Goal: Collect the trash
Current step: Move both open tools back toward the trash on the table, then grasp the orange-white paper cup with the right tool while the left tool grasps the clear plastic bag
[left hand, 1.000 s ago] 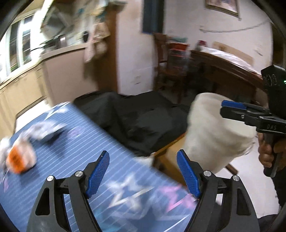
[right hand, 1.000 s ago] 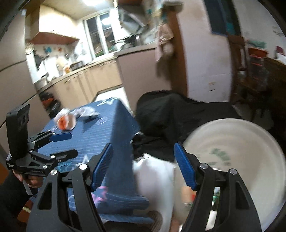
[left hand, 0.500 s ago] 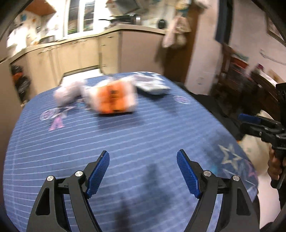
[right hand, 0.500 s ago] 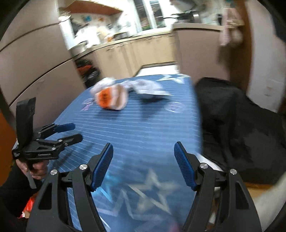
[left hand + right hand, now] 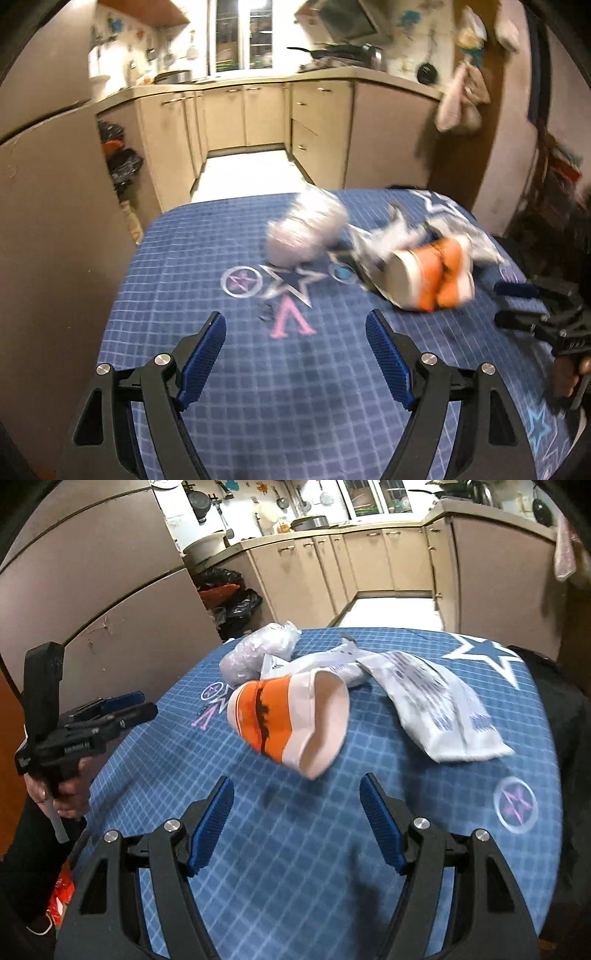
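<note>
Swung off the white bin and black cloth since a second ago; both views now on blue checked tablecloth [image 5: 295, 867], kitchen cabinets [image 5: 369, 565] behind. Left gripper [image 5: 295, 354] spread, nothing between pads, hovering over near cloth. Right gripper [image 5: 297, 823] likewise spread and empty. Trash clustered at far half of table: orange-and-white paper cup [image 5: 291, 720] on its side, mouth toward right camera; crumpled clear plastic wrap [image 5: 258, 651] just behind it, possibly touching (blurred); white printed wrapper [image 5: 439, 705] flat beside cup on the right
</note>
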`<state>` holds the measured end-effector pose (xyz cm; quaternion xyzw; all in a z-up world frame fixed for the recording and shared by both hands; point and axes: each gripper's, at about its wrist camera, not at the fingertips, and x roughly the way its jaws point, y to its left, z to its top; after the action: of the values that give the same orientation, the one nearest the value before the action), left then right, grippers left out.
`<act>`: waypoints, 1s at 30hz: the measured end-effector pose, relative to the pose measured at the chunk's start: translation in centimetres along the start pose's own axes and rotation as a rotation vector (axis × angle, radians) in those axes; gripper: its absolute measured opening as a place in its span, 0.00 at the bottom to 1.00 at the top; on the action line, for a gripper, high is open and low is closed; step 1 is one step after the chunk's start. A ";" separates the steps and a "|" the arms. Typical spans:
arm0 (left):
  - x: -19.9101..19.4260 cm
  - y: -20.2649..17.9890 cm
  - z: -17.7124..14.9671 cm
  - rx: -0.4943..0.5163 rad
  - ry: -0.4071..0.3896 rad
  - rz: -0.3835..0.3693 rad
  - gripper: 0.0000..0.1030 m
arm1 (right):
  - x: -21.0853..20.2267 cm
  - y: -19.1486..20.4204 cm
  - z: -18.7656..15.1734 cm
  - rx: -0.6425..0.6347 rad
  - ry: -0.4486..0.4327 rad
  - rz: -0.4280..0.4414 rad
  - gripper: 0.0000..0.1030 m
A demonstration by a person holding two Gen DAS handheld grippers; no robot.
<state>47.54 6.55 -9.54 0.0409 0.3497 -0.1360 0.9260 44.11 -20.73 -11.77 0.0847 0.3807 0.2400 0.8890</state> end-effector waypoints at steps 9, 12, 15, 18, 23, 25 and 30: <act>1.5 1.5 -1.7 -0.041 0.037 -0.014 0.77 | 4.0 0.0 2.5 -0.037 0.042 0.098 0.56; 1.5 1.5 -1.9 -0.054 0.039 -0.020 0.77 | 5.3 0.7 2.8 -0.038 0.079 0.171 0.44; 1.4 1.3 -1.8 -0.063 0.035 -0.023 0.77 | 5.8 1.8 2.9 -0.061 0.090 0.192 0.08; 1.3 0.9 -1.8 -0.057 0.032 -0.025 0.77 | 4.6 2.8 1.8 -0.076 0.071 0.188 0.03; 1.5 -0.2 -1.3 0.001 0.035 -0.023 0.79 | -0.3 3.5 -2.5 -0.025 0.006 0.213 0.03; 1.8 -0.8 -0.2 0.063 0.019 -0.016 0.80 | -2.8 3.8 -4.8 0.010 -0.025 0.237 0.03; 5.5 -0.8 4.5 0.115 -0.003 -0.097 0.86 | -7.7 4.5 -8.7 0.101 -0.104 0.287 0.03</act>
<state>54.14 3.84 -9.79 0.0768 0.3417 -0.2008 0.9149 31.62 -20.86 -11.41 0.1951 0.3300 0.3402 0.8587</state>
